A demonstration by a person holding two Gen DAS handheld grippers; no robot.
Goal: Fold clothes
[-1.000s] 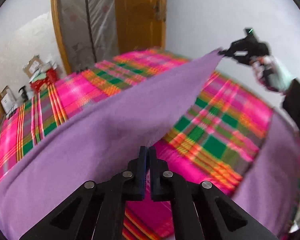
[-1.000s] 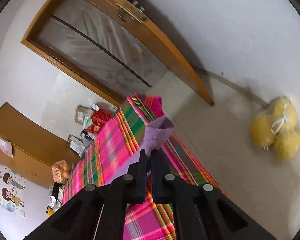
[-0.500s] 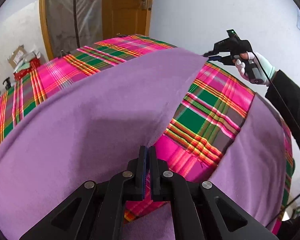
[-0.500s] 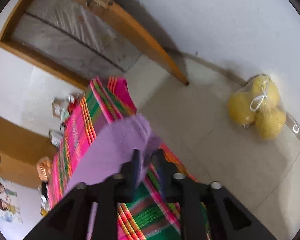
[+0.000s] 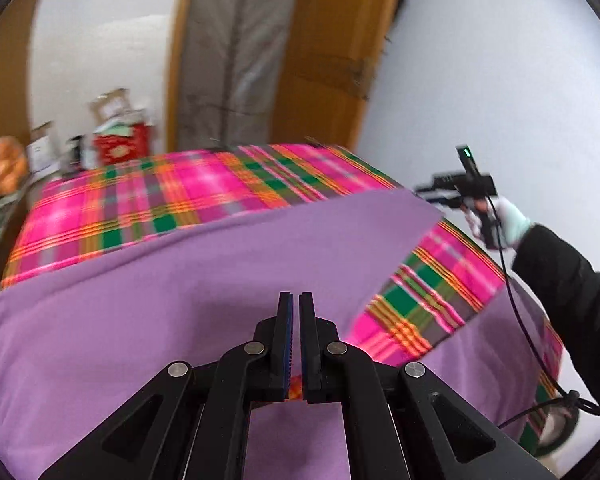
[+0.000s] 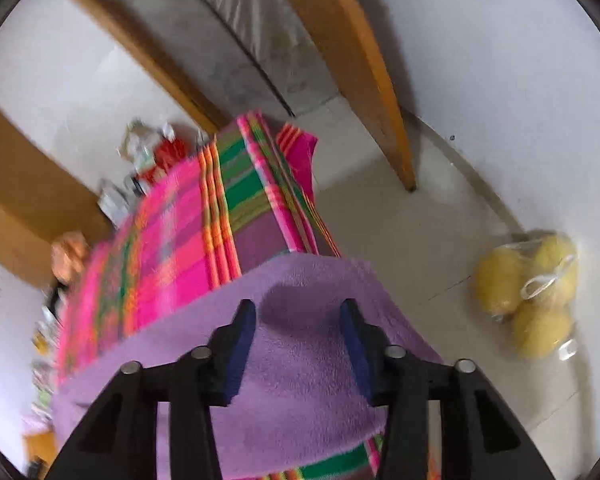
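Observation:
A purple cloth point(image 5: 180, 300) lies folded over on a bed with a pink and green plaid blanket point(image 5: 172, 192). My left gripper point(image 5: 296, 304) is shut at the near corner of the folded layer, whose edge runs down to its fingertips. In the right wrist view the far corner of the cloth point(image 6: 320, 276) lies under and between my right gripper's point(image 6: 297, 307) jaws. They stand apart and are closing, and the pads do not press on the cloth. The left wrist view shows that right gripper point(image 5: 440, 196) at the cloth's far corner, in a gloved hand point(image 5: 508, 220).
A bag of yellow fruit point(image 6: 528, 296) sits on the tiled floor right of the bed. A wooden door point(image 5: 320, 60) and a white wall stand behind it. Boxes and a red bag point(image 5: 118, 144) are piled at the far left. A black cable point(image 5: 516, 312) hangs from the right gripper.
The right jaws went from shut on the cloth's corner to apart, and the corner now rests on the bed. The raised fold has come down flat. The left view has swung left.

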